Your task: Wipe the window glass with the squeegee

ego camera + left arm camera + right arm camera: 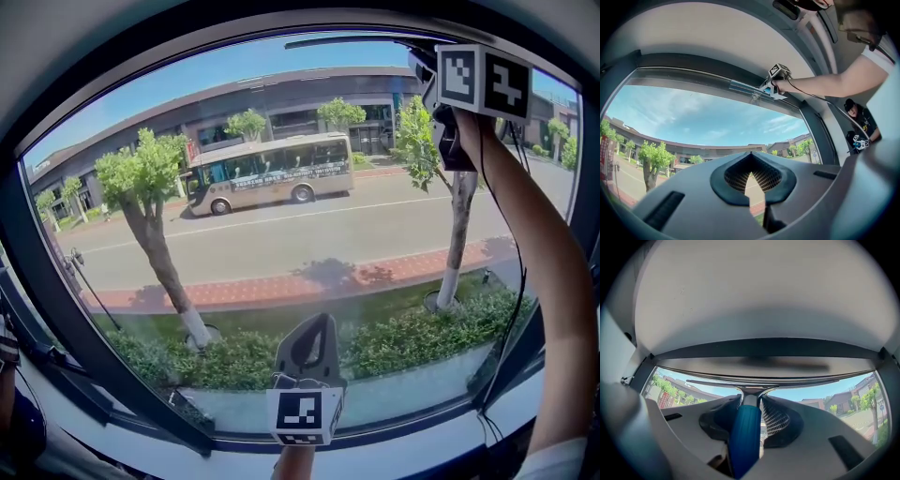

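While the right gripper [751,401] is clenching the probably light, stiff blue-handled squeegee [744,437] by its handle, the left gripper [751,176] is idling closed, empty.

From where I stand I count two grippers, a left gripper [751,177] and a right gripper [752,401]. There's one blue-handled squeegee [744,437] and one window [281,246]. Outside are one bus [272,173] and two near-side trees [139,178] [459,220]. One other person [860,124] is off to the side.
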Tool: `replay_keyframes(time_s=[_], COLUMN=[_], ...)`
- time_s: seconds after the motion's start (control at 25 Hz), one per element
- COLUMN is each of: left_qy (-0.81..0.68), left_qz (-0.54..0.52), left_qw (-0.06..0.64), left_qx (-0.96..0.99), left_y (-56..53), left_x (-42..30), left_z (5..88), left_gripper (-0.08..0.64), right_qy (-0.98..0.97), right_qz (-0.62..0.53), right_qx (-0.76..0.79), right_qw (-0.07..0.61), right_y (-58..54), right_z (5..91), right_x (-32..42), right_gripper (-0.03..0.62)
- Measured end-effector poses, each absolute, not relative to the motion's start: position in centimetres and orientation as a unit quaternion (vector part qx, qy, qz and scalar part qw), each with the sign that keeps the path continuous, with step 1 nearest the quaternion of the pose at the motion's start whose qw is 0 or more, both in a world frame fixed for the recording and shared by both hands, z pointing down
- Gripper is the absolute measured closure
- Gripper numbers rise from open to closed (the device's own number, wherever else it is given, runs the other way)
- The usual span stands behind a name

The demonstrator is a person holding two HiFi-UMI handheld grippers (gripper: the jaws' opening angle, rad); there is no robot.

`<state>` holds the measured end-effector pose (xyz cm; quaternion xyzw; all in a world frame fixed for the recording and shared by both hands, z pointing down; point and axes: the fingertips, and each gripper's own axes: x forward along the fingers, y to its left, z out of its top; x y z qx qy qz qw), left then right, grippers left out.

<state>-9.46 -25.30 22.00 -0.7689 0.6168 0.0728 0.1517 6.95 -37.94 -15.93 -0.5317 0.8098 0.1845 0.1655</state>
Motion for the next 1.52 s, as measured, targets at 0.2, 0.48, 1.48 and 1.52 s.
replay_keyframes(time_s=[0.2, 0.48, 1.48, 1.52], left_qy=[0.62, 0.625, 0.621, 0.621], left_qz=[0.069, 0.066, 0.052, 0.051], left_qw=[0.149, 0.149, 0.127, 0.127], left_qx=[-0.767, -0.763, -0.772, -0.772], left_y=[-25.1, -25.1, -23.5, -23.4], left_x=[-9.8, -9.1, -9.0, -8.9], left_z=[21.9, 22.6, 24.5, 24.6], left_gripper=[0.558, 0.558, 0.558, 0.558], right_qy=[0.811, 0.811, 0.814, 0.815], right_qz=[0.183, 0.187, 0.181, 0.18], right_qx=[-0.53, -0.531, -0.534, -0.534], right_qw=[0.166, 0.161, 0.136, 0.136], right_y=[-38.0, -38.3, -38.0, -38.1], right_z=[-15.6, -14.0, -6.1, -5.7], right_x=[6.9, 8.1, 8.5, 8.6], right_gripper=[0.456, 0.456, 0.456, 0.456])
